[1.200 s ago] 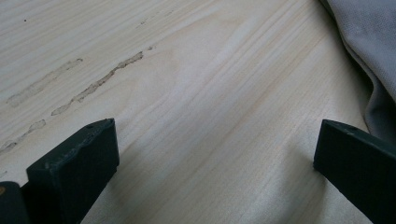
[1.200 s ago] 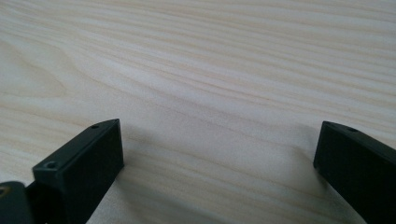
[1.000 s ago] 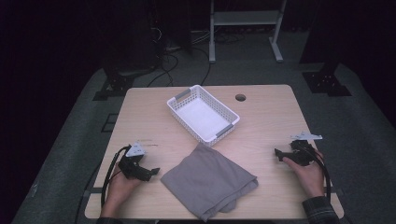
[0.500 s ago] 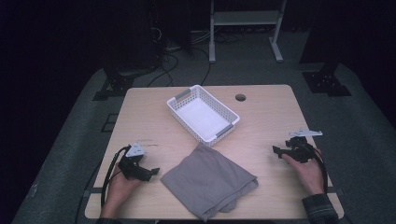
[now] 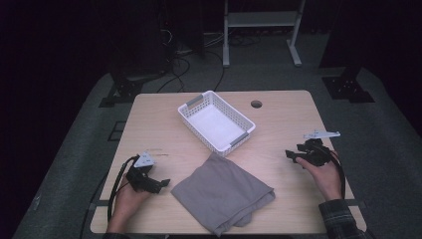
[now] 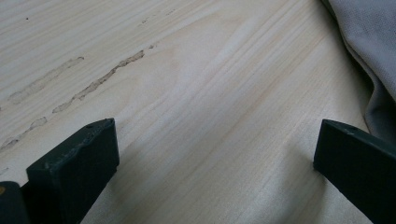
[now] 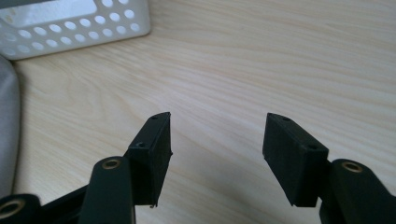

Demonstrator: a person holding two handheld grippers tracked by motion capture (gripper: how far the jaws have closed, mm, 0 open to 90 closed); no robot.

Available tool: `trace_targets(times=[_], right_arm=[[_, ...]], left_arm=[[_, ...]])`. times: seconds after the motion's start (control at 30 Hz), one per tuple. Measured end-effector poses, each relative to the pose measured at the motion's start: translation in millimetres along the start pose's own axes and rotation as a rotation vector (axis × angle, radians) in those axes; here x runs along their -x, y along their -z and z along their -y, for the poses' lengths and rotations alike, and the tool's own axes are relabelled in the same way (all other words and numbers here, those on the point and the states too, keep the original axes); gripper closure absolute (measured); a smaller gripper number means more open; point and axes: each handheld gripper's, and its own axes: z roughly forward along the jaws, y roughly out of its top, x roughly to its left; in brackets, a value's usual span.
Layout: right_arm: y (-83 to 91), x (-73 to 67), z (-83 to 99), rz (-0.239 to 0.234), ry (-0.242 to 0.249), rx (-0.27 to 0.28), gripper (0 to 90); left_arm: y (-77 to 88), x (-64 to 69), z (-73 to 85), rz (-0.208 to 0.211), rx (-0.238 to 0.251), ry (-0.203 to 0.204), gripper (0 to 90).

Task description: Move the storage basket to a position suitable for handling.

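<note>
A folded grey cloth (image 5: 223,193) lies at the near edge of the table (image 5: 278,107), and everything else is placed from it here. To its left, just beside its left corner but not touching, the left gripper (image 5: 162,183) rests low on the wood in the person's left hand (image 5: 127,199), pointing at the cloth. In the left gripper view its jaws stand wide apart over bare wood with nothing between them, and the cloth's edge (image 6: 373,56) lies just past the right-hand jaw. To the right of the cloth, well apart from it, the right gripper (image 5: 292,156) is held in the right hand (image 5: 326,174) with its tips turned toward the cloth. Its jaws have just been closing and now stand about half apart, with only bare table between them in the right gripper view. Beyond the cloth, near its far corner, sits a white perforated basket (image 5: 188,113), empty, set at an angle. Past the basket to the right there is a round hole (image 5: 256,104) in the tabletop.
</note>
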Motion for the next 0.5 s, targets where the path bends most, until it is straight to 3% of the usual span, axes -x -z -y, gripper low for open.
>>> trace_targets(times=[0.5], right_arm=[[-9.3,-17.6,-26.6,-0.058,0.047,0.010,42.8]], left_arm=[[0.0,0.0,0.0,0.000,0.000,0.000,0.0]])
